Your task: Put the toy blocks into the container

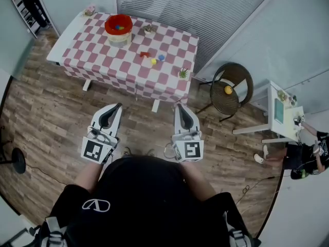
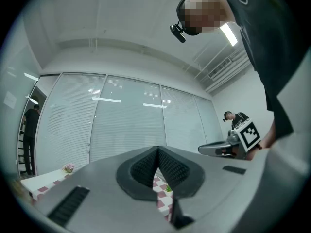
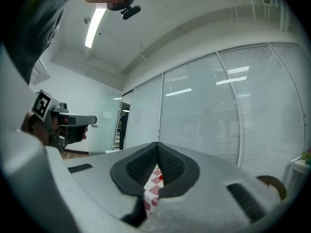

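The toy blocks, a red one (image 1: 145, 54), a yellow one (image 1: 153, 61) and a blue one (image 1: 161, 57), lie on the checked table (image 1: 169, 78) in the head view. A red bowl (image 1: 119, 24) holding a few coloured pieces stands at the table's far left part. Both grippers hover over the wooden floor, well short of the table and pointing toward it. My left gripper (image 1: 117, 106) (image 2: 158, 149) is shut with nothing in it. My right gripper (image 1: 178, 106) (image 3: 158, 144) is also shut and empty. A strip of checked cloth shows below the pads (image 3: 171, 166) in the right gripper view.
Small potted plants (image 1: 183, 73) (image 1: 149, 29) stand on the table. A round wicker chair (image 1: 240, 76) holding a yellow ball (image 1: 227, 90) is to the right, then a white side table (image 1: 267, 94). A person (image 1: 303, 158) crouches at far right. Blinds line the wall behind.
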`<state>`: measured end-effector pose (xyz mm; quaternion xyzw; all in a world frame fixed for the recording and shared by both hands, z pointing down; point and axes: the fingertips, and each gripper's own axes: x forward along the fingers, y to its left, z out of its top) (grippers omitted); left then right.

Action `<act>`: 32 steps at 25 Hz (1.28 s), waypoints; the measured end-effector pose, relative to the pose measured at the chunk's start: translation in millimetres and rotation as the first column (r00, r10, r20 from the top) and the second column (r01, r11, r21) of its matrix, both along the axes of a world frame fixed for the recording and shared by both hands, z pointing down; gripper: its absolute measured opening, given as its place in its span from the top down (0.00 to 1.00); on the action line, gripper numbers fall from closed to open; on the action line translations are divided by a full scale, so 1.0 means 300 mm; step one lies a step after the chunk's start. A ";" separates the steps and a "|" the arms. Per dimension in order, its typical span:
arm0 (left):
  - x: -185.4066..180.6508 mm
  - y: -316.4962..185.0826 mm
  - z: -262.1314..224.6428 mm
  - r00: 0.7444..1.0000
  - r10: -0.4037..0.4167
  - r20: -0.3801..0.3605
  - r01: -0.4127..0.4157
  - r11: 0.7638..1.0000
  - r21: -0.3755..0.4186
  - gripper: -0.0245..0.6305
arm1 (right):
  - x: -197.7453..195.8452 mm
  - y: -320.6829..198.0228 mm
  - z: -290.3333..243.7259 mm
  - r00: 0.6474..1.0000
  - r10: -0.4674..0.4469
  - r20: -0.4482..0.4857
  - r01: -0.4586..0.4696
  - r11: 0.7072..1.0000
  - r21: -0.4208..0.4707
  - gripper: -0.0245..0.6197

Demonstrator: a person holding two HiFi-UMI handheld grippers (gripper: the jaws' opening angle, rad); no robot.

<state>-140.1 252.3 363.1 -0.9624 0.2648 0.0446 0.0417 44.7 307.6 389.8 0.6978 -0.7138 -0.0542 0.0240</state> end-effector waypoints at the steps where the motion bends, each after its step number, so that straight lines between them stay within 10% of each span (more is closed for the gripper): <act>1: 0.002 0.001 -0.001 1.000 -0.002 0.000 0.002 1.000 0.000 0.95 | 0.005 0.001 -0.002 1.000 0.002 0.002 -0.002 1.000 0.002 0.96; 19: 0.142 -0.009 0.026 0.994 -0.103 0.026 0.102 0.994 0.022 0.95 | 0.171 -0.051 0.029 0.995 -0.088 0.042 0.087 0.996 0.038 0.96; 32: 0.286 -0.530 0.083 1.000 -0.016 0.001 0.016 1.000 0.007 0.95 | 0.280 -0.530 0.065 1.000 -0.026 0.009 0.026 0.999 0.020 0.96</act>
